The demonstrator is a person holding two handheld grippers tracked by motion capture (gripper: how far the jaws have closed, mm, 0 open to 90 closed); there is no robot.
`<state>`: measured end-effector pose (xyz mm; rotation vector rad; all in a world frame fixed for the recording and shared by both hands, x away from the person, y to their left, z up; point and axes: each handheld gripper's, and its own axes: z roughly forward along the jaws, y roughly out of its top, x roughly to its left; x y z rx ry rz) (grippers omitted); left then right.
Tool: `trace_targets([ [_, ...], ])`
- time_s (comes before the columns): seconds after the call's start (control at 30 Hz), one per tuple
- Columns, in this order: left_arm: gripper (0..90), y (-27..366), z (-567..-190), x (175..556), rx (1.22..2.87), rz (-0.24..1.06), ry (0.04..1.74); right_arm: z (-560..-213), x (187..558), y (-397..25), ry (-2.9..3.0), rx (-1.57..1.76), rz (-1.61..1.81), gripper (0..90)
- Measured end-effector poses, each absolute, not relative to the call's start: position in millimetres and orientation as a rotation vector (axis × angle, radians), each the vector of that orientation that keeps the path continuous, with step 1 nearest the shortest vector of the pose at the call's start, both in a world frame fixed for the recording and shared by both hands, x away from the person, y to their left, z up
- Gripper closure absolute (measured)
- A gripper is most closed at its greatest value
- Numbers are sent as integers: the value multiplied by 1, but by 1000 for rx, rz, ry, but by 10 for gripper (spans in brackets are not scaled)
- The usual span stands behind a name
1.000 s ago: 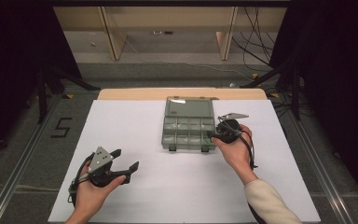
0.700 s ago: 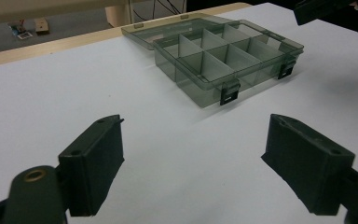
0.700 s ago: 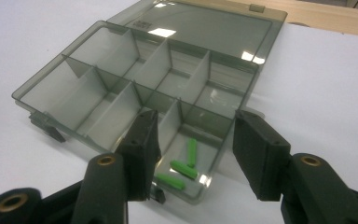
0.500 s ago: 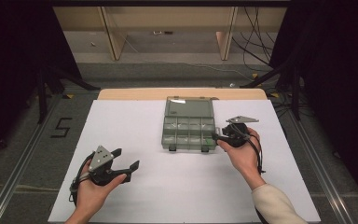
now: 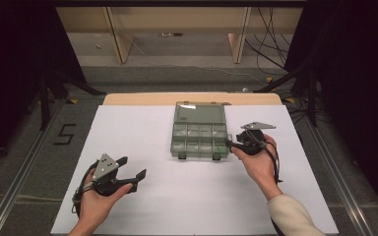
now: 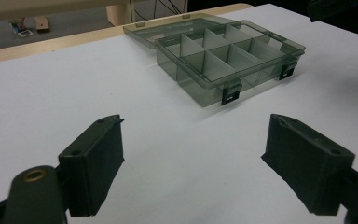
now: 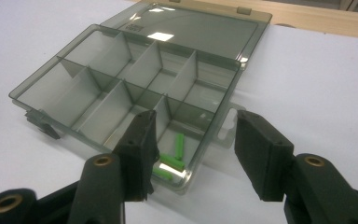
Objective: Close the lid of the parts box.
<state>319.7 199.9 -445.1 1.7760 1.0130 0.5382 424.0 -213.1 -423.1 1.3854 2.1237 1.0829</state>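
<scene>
Three light, slippery green pegs [image 7: 171, 161] in the box's [image 7: 70, 79] near corner suit an endwise pinch; right gripper [image 7: 193, 149] gapes, empty.

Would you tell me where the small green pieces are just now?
The green pieces lie in the organizer box's corner compartment nearest the right gripper, between its open fingers in the right gripper view.

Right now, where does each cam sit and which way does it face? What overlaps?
High view: above the person's side, looking forward and down on the table; both hands, left gripper, right gripper.
Left gripper view: on the left gripper, facing the open organizer box across bare table; own jaws wide apart.
Right gripper view: on the right gripper, at the box's corner compartment with green pieces.
All share the box.
</scene>
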Motion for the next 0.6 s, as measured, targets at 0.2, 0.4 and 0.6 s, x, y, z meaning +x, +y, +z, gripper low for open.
trace_targets([
  [0.2, 190, 200, -447, 321, 1784, 533, 1018, -425, 426, -214, 2130, 1393, 1084, 488],
  [0.4, 190, 199, -447, 320, 1775, 525, 1028, -426, 427, -216, 2130, 1399, 1068, 488],
  [0.6, 190, 198, -448, 319, 1770, 508, 1032, -427, 429, -218, 2128, 1414, 1064, 487],
])
